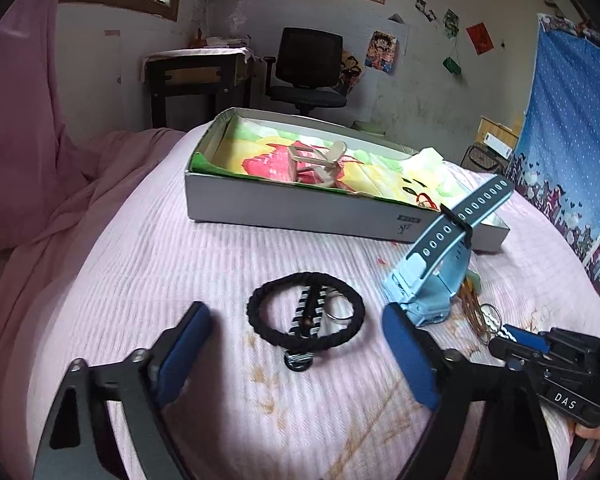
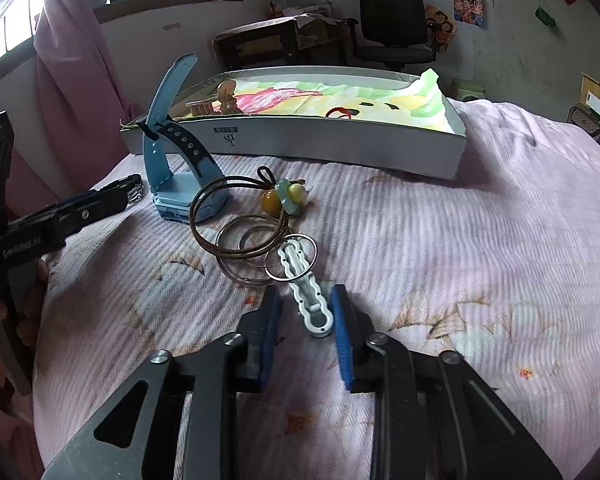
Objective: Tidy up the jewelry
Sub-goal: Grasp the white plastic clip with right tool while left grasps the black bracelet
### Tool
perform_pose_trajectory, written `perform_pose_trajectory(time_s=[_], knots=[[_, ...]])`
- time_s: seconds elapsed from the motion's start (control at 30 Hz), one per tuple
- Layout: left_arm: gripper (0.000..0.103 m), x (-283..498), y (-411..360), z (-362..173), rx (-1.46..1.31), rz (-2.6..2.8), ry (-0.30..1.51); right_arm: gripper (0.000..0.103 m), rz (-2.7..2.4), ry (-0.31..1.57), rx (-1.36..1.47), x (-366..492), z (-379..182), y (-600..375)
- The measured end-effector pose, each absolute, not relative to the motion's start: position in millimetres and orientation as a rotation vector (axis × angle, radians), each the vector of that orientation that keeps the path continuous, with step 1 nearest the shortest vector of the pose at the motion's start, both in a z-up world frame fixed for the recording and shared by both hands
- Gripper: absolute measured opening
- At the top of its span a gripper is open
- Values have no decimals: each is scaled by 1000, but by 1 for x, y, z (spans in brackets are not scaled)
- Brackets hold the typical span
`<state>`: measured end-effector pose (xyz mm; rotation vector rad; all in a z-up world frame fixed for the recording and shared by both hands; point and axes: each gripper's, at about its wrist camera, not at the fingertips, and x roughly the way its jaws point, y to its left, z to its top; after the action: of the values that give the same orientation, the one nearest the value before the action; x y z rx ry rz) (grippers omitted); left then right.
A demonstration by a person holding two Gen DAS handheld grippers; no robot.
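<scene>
White plastic is what sits between the right gripper's [image 2: 306,308] blue pads: a small wavy hair clip [image 2: 306,294] lying flat on the pink bedspread [image 2: 480,240], its far end threaded through a thin metal ring [image 2: 291,257]. The jaws stand narrow around the clip, yet a sliver of gap shows on both sides, so it looks flanked rather than pinched. That ring overlaps a loose stack of wire bangles [image 2: 240,232] just beyond, and a cord with yellow and green beads [image 2: 286,198] lies against them; if the clip is lifted, my worry is that the ring drags the bangles or slides off and rolls across the soft cloth. The clip is slim and smooth, so a grip near its rounded end could let it pivot or squirt out. The left gripper [image 1: 296,334] hangs with its fingers wide apart over a black hair tie [image 1: 306,312] and a striped clip [image 1: 306,320], touching neither; closing there could catch only one of them. A blue watch [image 1: 428,276] stands on its edge close by and looks easy to knock over. The lined box [image 1: 300,210] waits behind, still well apart from both grippers.
</scene>
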<state>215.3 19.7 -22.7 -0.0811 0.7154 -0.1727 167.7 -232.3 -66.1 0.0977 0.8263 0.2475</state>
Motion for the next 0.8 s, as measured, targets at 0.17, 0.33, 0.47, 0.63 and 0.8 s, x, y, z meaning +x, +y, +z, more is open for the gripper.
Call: perform_pose_trajectory(time_s=[0.17,0.33,0.47,0.63,0.8], knots=[[65,210,22,-21,-101,-176,687,16,249,825,102,168,-67,-232],[50,204,25,-19,-121,-180,653,14,255,822,111,168,-67,-233],[43,198,28,-15,-140,-184,616,14,257,821,111,167,-67,-234],[30,193,32,-16,-164,-192,603,14,258,822,112,167,-67,-234],[17,191,34,-18,-178,-191,602,14,257,821,110,167,-67,-234]])
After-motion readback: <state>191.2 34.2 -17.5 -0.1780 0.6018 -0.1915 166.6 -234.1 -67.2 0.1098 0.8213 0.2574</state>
